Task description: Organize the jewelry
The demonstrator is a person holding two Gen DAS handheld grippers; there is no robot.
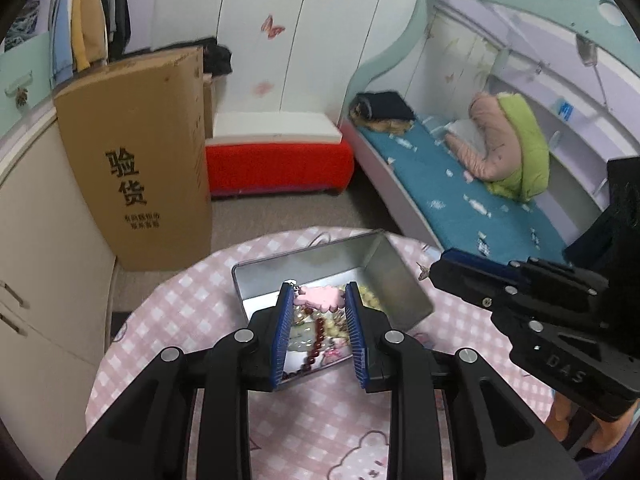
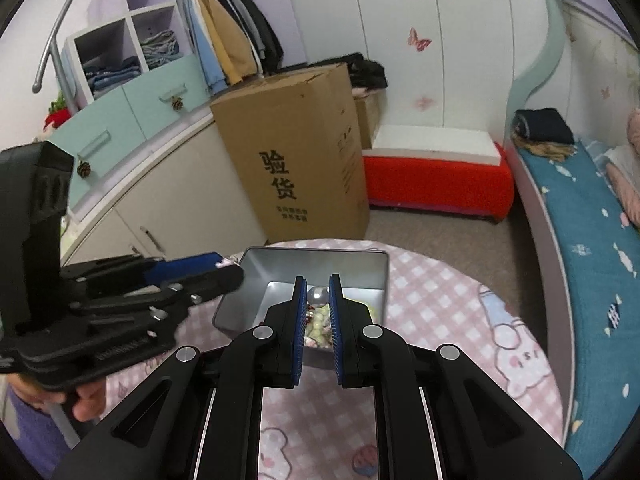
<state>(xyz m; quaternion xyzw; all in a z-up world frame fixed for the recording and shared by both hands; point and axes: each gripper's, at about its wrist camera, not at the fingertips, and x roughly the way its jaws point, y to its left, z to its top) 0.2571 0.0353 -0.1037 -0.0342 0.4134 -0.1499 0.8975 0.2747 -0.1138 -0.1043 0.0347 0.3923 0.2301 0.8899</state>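
Observation:
An open silver metal tin (image 1: 384, 272) stands on the round table and holds several pieces of jewelry, among them a dark red bead bracelet (image 1: 316, 344) and pale beads (image 1: 370, 296). My left gripper (image 1: 319, 294) is shut on a pink cloud-shaped charm (image 1: 320, 298) and holds it above the tin. My right gripper (image 2: 318, 294) is shut on a small round silvery piece (image 2: 319, 295) over the tin (image 2: 280, 272). In the left wrist view the right gripper (image 1: 432, 270) comes in from the right with a small earring-like piece (image 1: 422, 273) at its tips.
The table (image 1: 168, 320) has a pink checked cloth with cartoon prints. A tall cardboard box (image 1: 136, 160) stands behind it. A red bench (image 1: 280, 164) and a bed with a blue cover (image 1: 460, 200) lie beyond. White cabinets (image 2: 168, 196) are at the left.

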